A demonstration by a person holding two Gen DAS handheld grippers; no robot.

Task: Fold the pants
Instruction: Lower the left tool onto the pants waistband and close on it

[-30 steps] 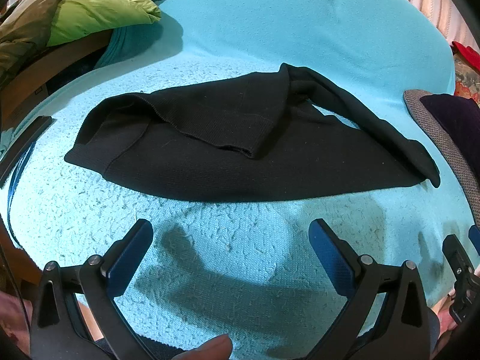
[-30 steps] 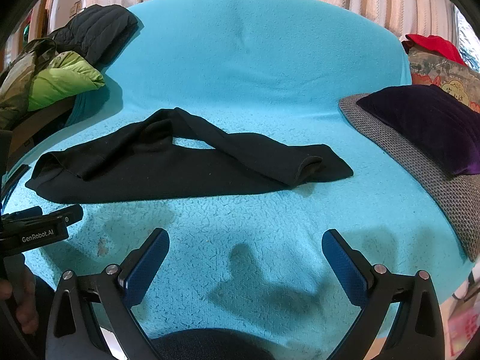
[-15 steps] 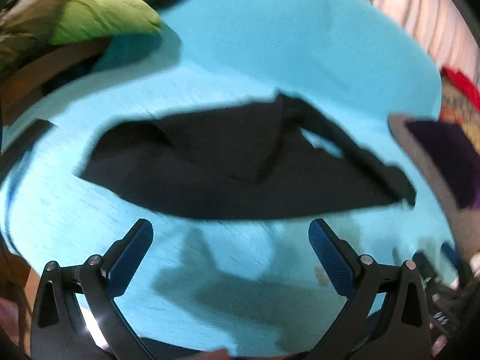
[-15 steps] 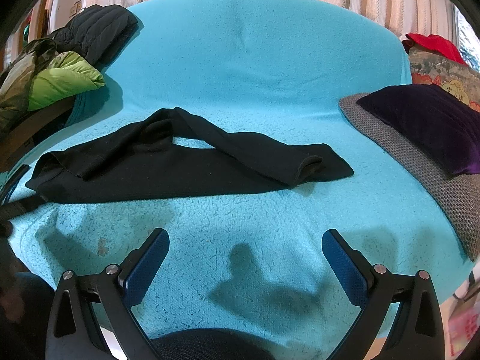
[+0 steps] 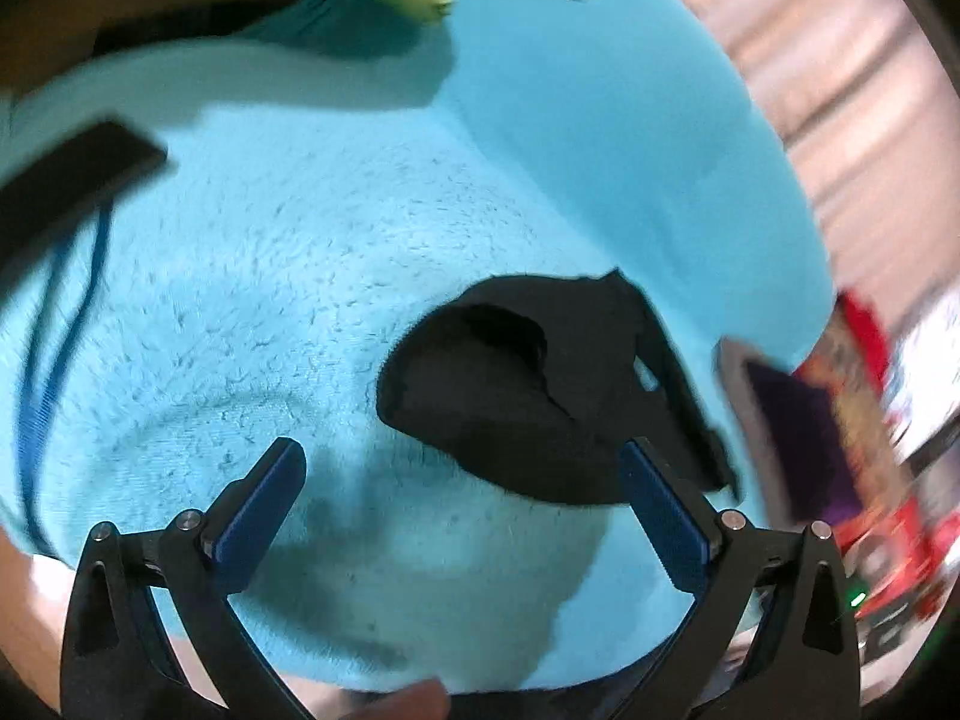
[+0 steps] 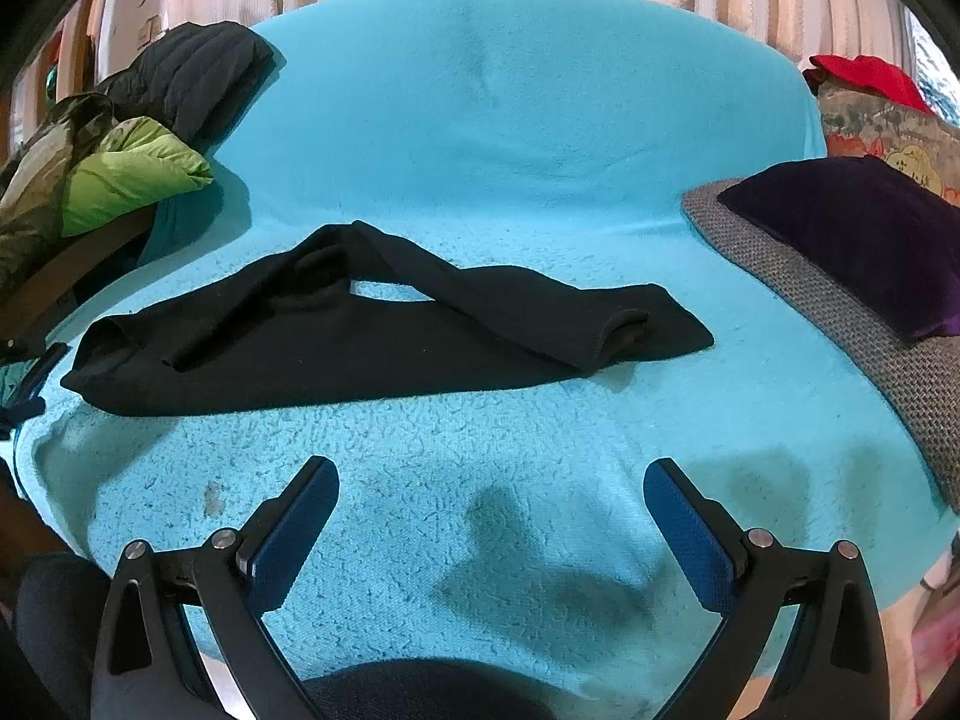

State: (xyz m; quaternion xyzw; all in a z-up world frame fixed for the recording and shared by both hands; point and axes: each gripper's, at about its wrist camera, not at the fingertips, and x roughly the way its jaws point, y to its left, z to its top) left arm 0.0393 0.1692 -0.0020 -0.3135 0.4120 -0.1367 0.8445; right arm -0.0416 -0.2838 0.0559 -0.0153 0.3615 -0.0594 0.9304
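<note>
Pants (image 6: 372,336), black and loosely bunched, lie across the middle of the blue blanket (image 6: 540,138), one leg crossing over the other toward the right. My right gripper (image 6: 491,519) hangs over bare blanket in front of them, fingers spread wide with nothing between them. My left gripper (image 5: 462,495) is just as wide open and empty; its view is blurred, with the pants (image 5: 528,384) showing just past its right finger. A purple pillow (image 6: 852,246) rests at the right, a green jacket (image 6: 126,180) at the left.
</note>
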